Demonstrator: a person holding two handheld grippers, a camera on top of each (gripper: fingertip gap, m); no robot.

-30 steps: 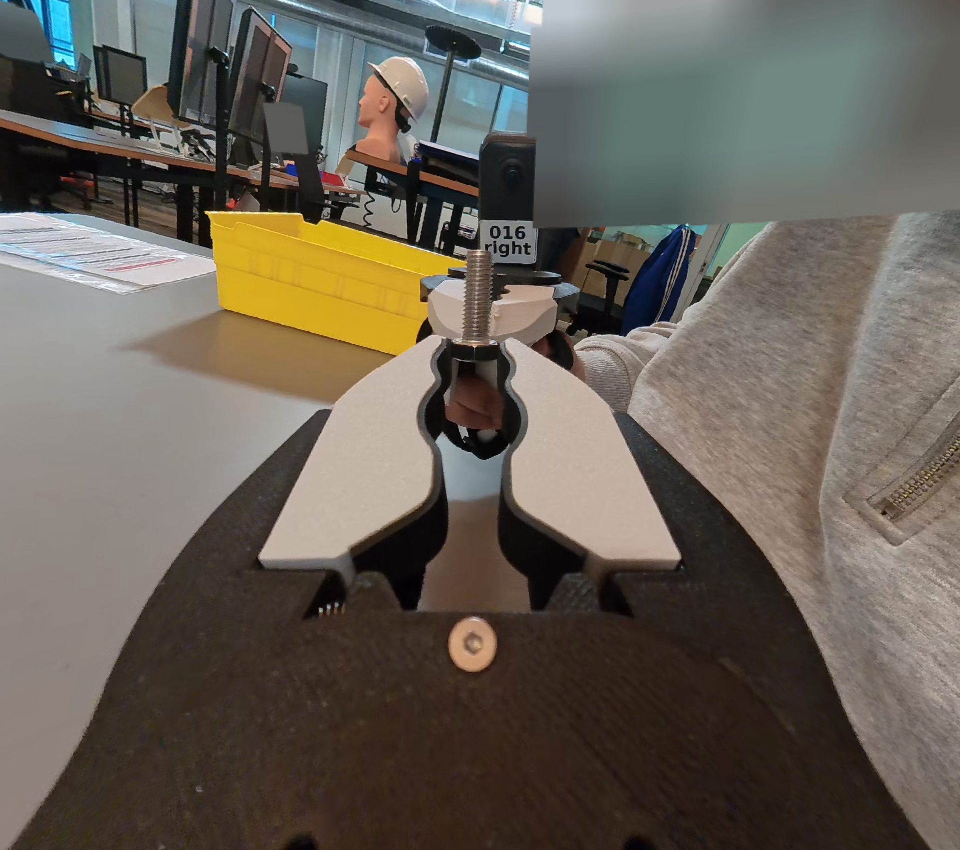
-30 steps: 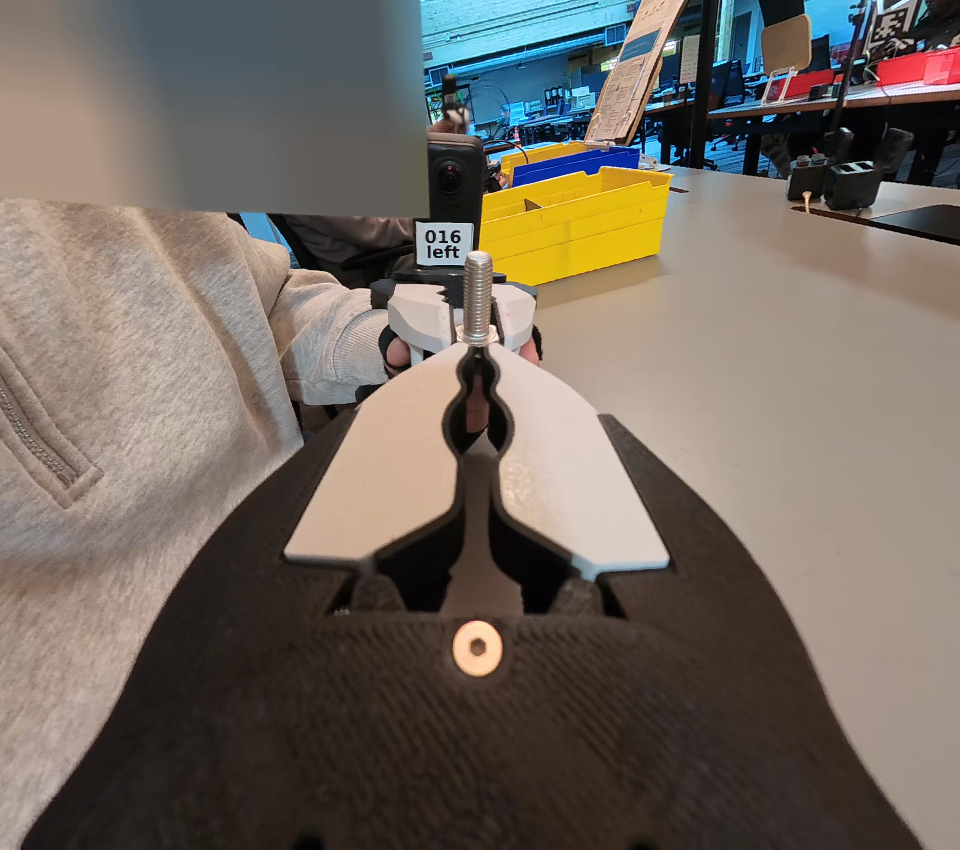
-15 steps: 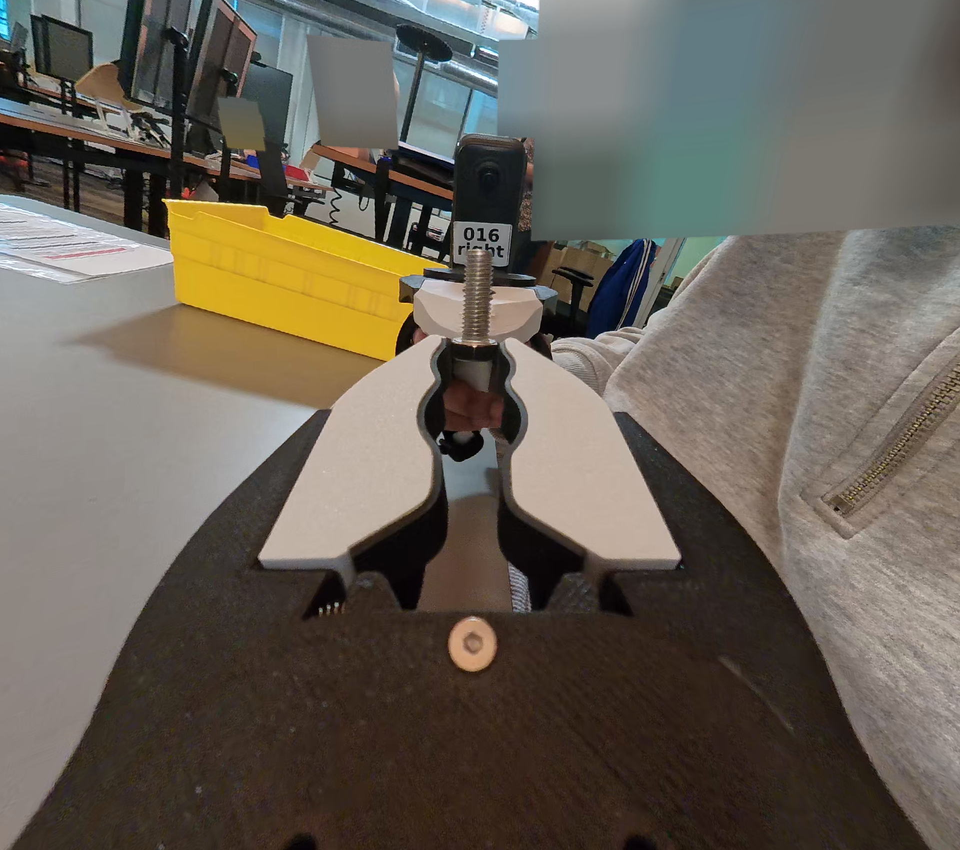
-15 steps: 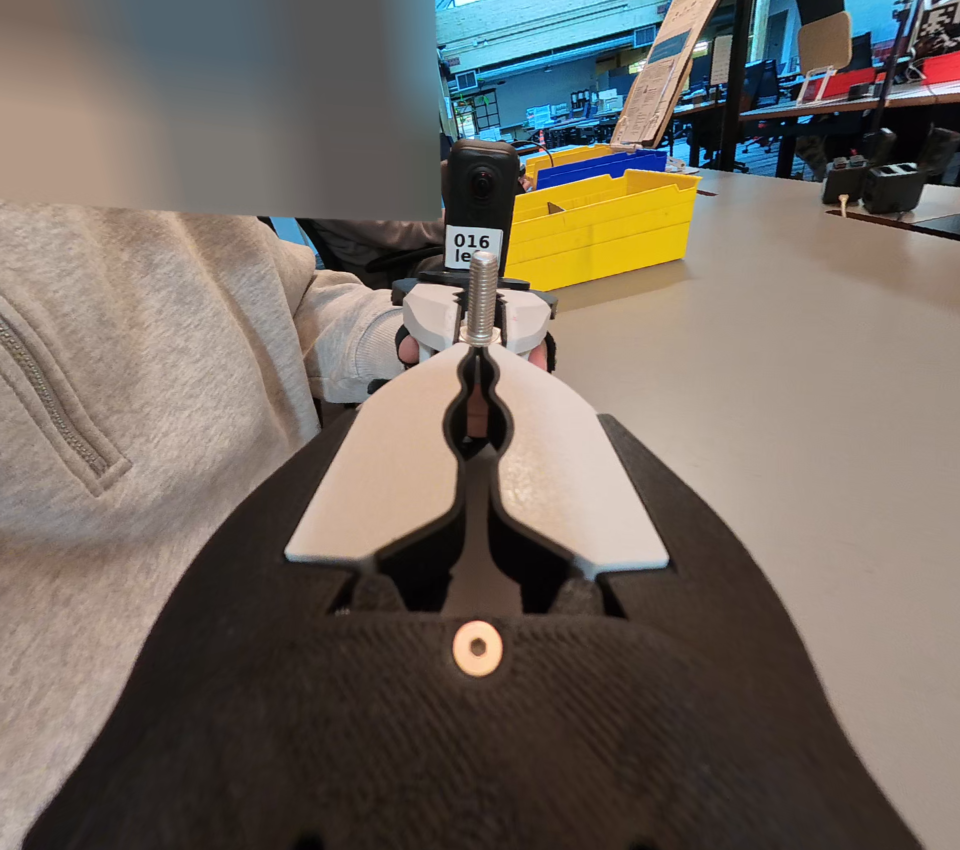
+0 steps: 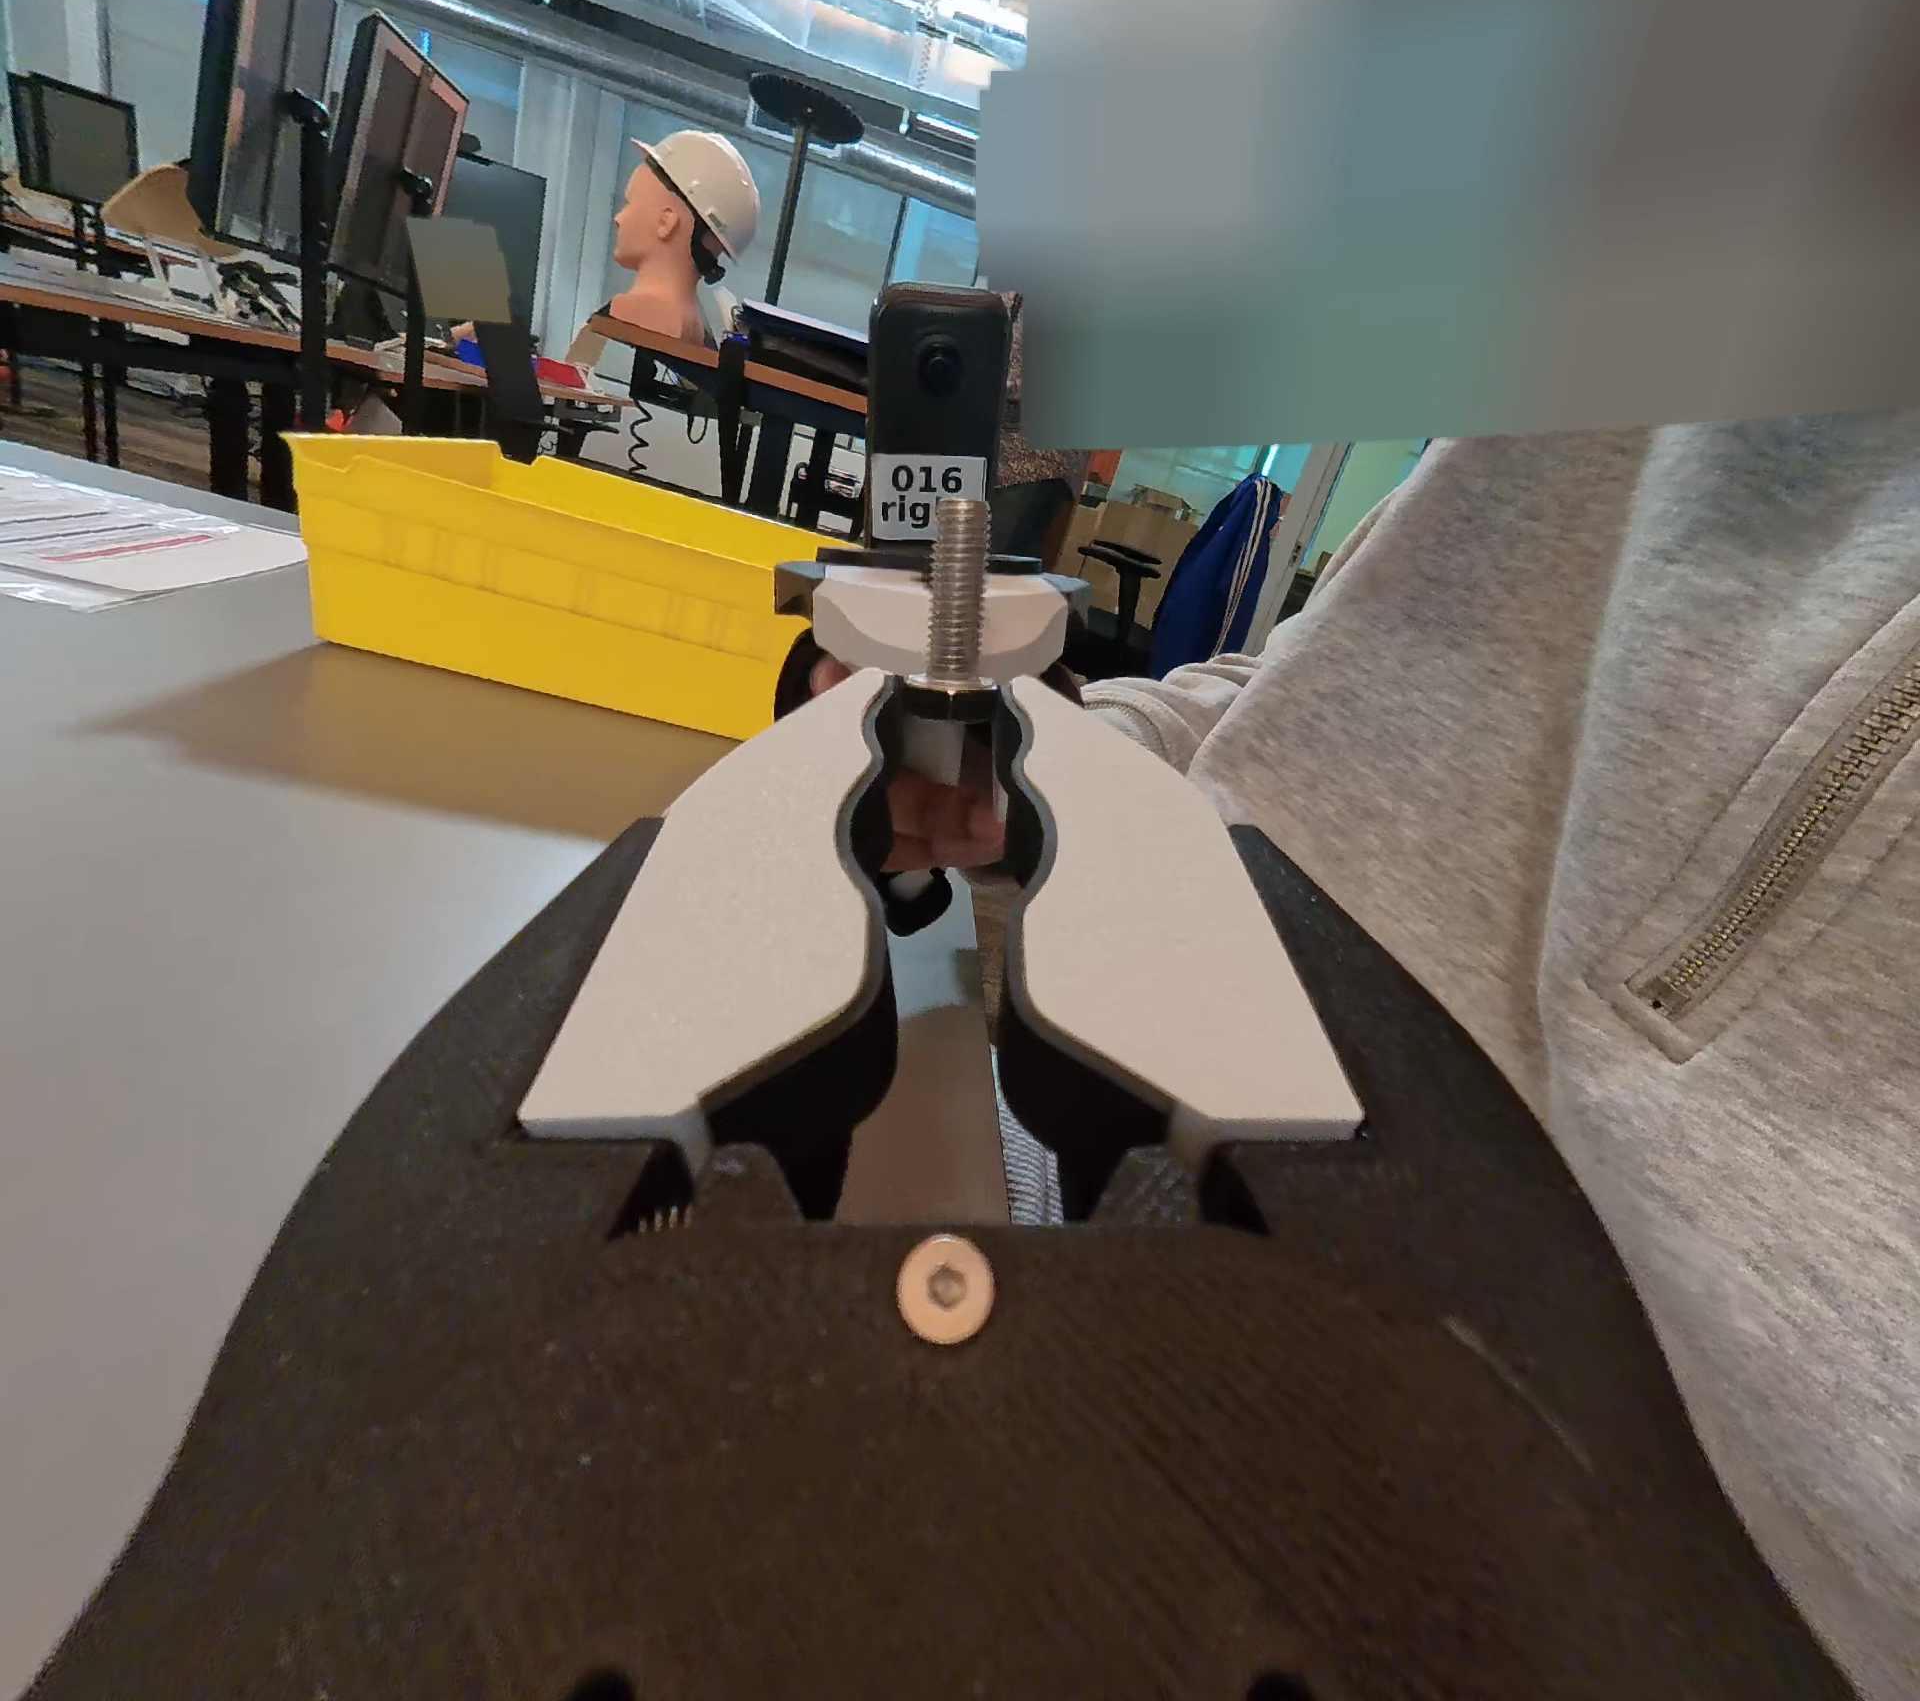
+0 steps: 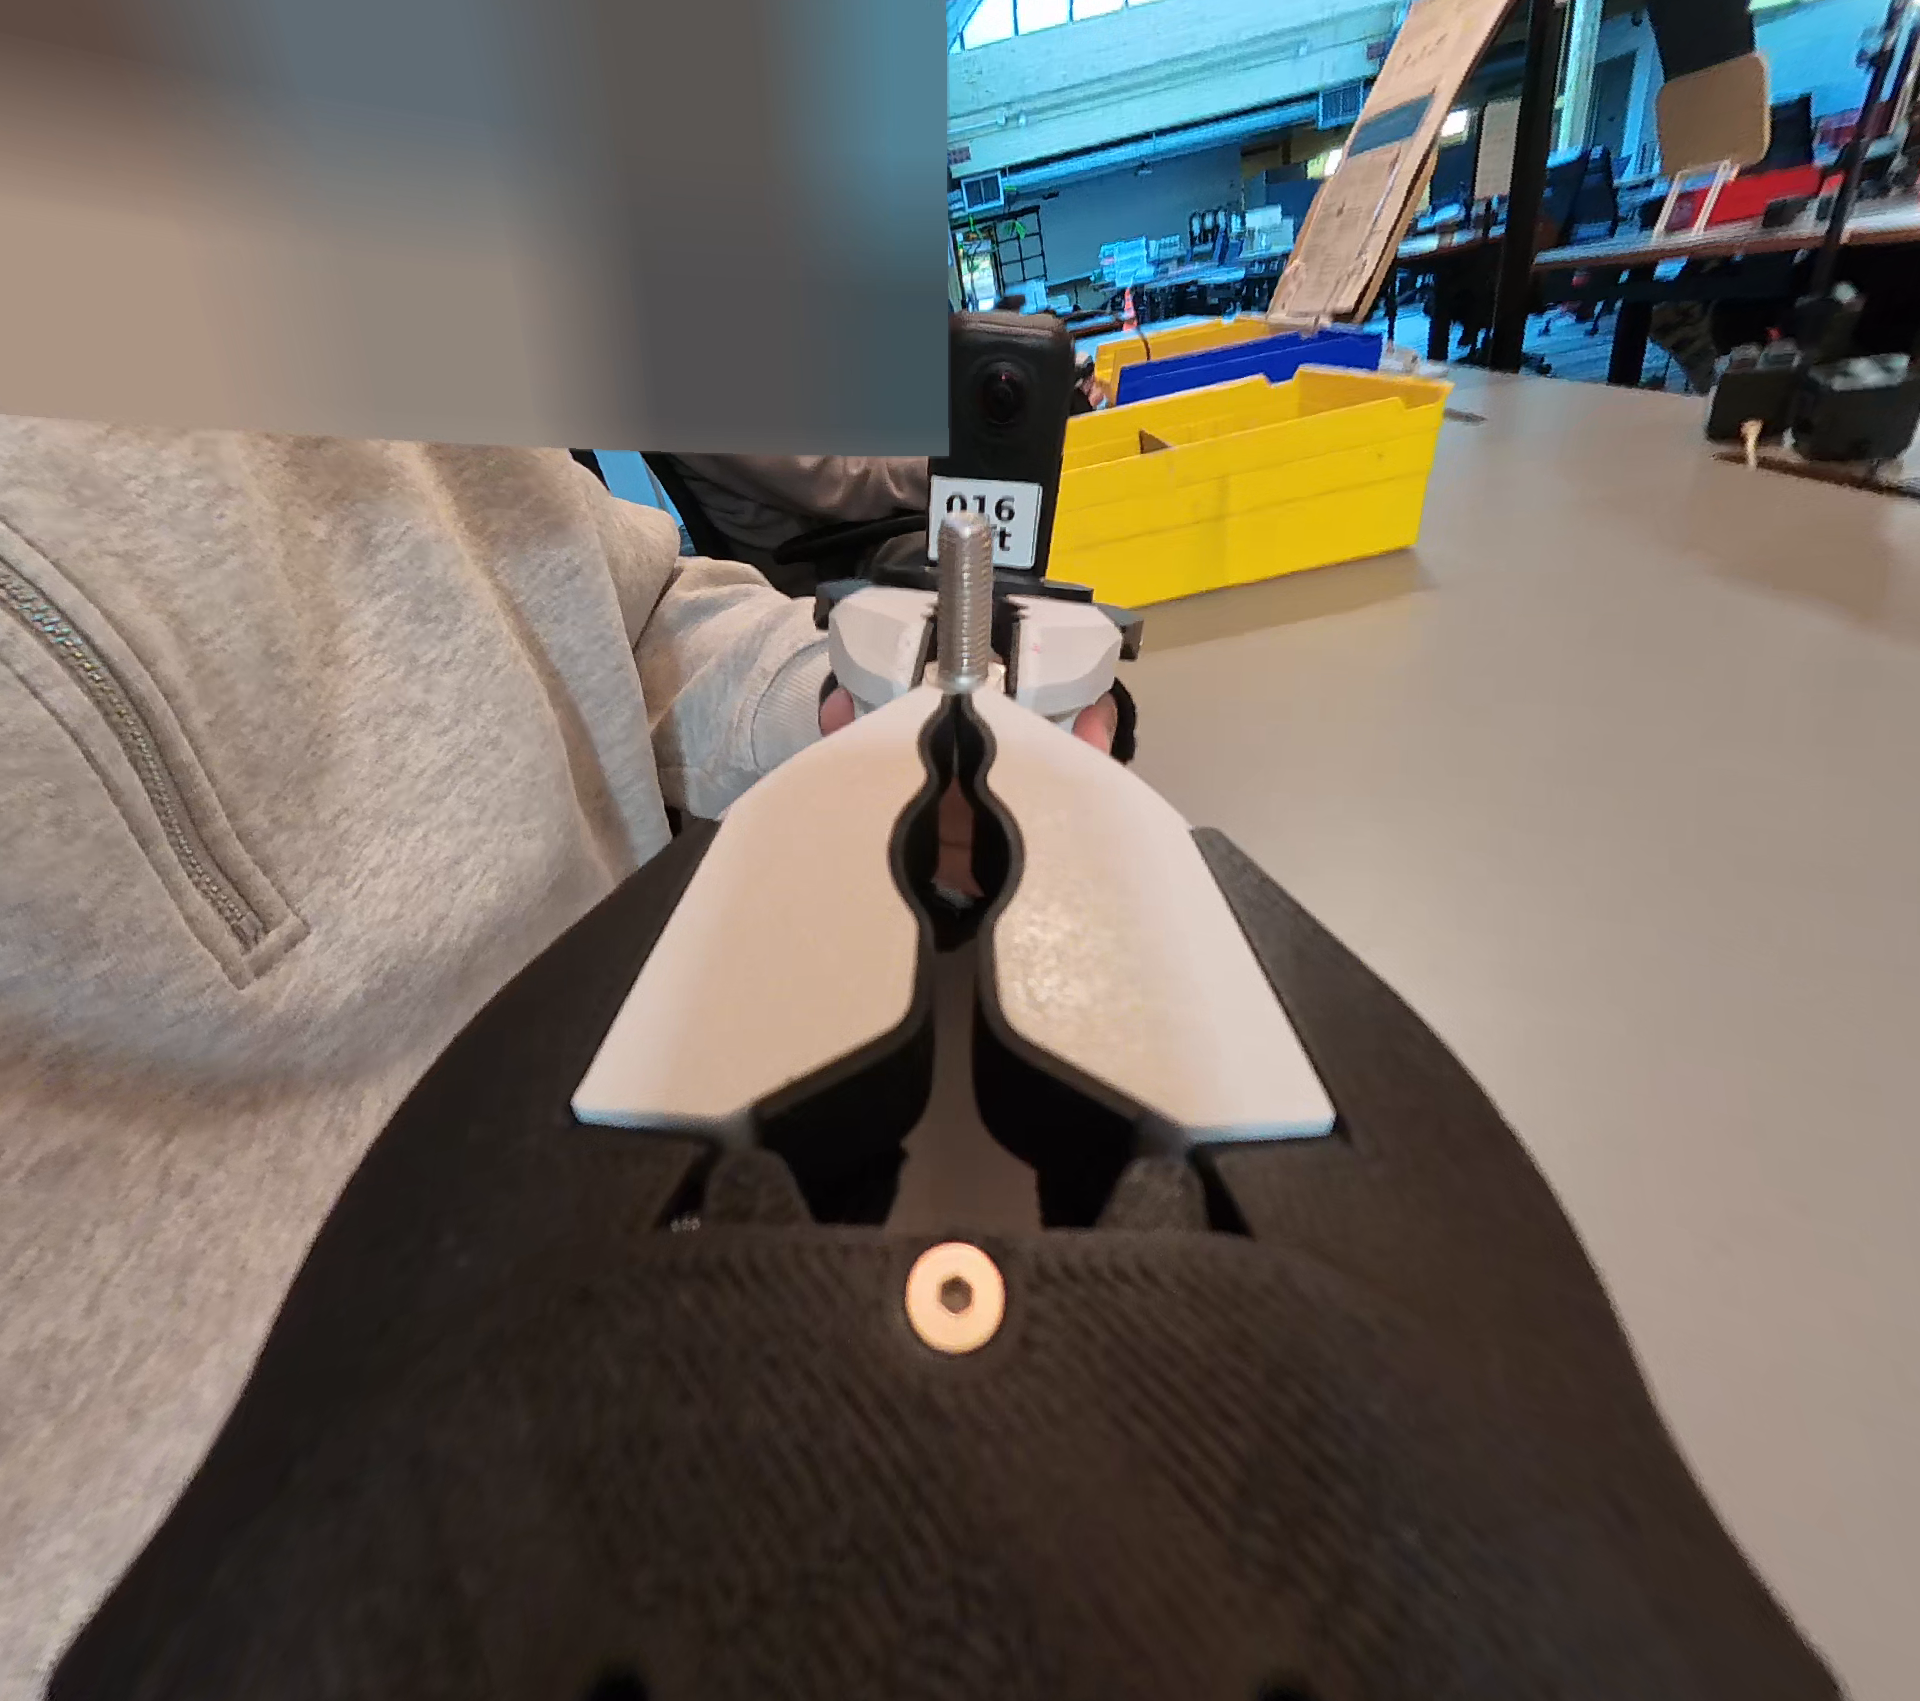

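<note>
— What is your left hand-held gripper [image 5: 951,701] holding?

— It is squeezed on a metal bolt [image 5: 958,591] right at its tips. The bolt stands straight up, so the threads stay free.

— And your right hand-held gripper [image 6: 956,706]?

— It faces the left one. Its fingers are almost together at the bolt's foot. I cannot tell if they pinch it.

Right hand-held gripper [image 6: 957,701] pinching upright bolt [image 6: 964,602]
</note>
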